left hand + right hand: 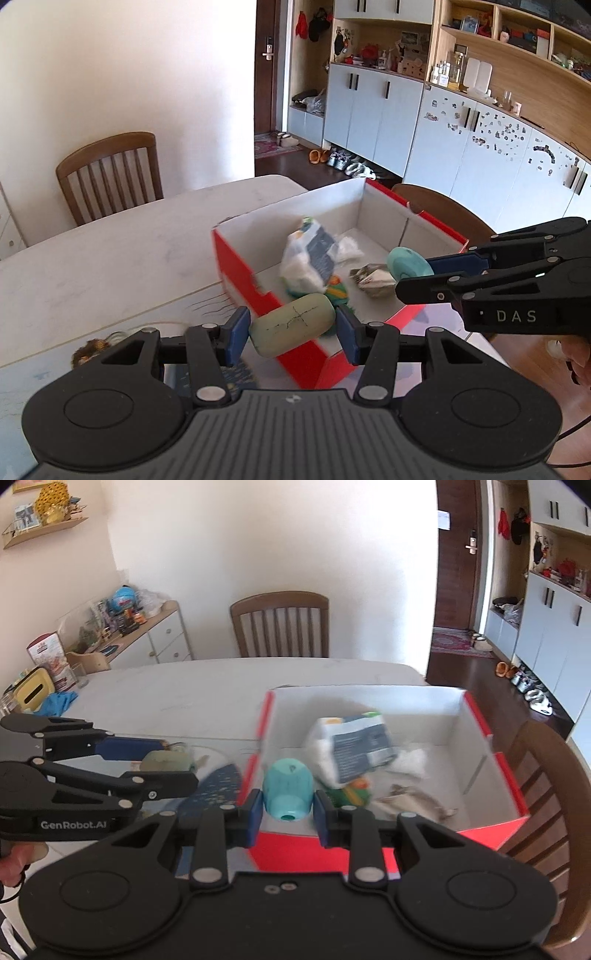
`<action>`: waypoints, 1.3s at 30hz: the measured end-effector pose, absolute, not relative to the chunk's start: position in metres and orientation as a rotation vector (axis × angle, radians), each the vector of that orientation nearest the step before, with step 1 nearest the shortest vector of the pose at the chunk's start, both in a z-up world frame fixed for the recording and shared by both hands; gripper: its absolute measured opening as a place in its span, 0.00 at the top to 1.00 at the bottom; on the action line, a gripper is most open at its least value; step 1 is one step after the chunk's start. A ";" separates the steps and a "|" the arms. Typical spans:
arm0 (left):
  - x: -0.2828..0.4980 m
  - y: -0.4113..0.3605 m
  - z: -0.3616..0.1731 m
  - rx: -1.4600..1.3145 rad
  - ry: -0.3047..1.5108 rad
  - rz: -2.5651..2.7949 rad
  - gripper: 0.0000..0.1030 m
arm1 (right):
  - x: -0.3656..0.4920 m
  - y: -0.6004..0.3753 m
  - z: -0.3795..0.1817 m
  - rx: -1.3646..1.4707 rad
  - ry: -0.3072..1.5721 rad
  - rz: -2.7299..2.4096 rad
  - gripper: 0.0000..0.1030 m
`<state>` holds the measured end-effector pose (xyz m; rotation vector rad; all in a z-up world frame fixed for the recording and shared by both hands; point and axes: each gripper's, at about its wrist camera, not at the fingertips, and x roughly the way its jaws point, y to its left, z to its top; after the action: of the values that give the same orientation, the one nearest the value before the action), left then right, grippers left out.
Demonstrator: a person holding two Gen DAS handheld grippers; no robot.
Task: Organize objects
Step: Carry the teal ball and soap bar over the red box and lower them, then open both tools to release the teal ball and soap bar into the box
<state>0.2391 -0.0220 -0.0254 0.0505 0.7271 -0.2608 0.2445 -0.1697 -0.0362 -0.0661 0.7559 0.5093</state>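
Jaws of left gripper (291, 334) clamp the pale green block (291, 329); right gripper (287, 808) clamps the teal cap (288, 794). Carry both over the red box (476, 710) wall, lower, then release.

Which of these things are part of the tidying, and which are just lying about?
Part of the job:
- left claw gripping a pale green block
- right claw gripping a teal piece
- red box, holding a white packet

Just lying about:
- wooden chair
- blue cloth
- shoes by the cabinets
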 end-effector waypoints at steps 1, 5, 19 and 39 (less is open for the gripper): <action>0.243 -0.027 -0.026 0.050 0.730 -0.262 0.52 | 0.246 -0.175 -0.036 -0.065 0.755 0.505 0.73; 0.260 -0.046 -0.034 0.051 0.757 -0.276 0.52 | 0.260 -0.199 -0.039 -0.072 0.755 0.486 0.73; 0.322 -0.092 -0.071 0.093 0.873 -0.264 0.52 | 0.332 -0.251 -0.061 -0.092 0.822 0.438 0.73; 0.377 -0.123 -0.117 0.140 1.061 -0.284 0.52 | 0.411 -0.217 -0.124 -0.201 0.995 0.483 0.73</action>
<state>0.3768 -0.1233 -0.1172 0.1403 1.0606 -0.2842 0.4109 -0.2169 -0.1237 -0.2007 0.9950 0.4826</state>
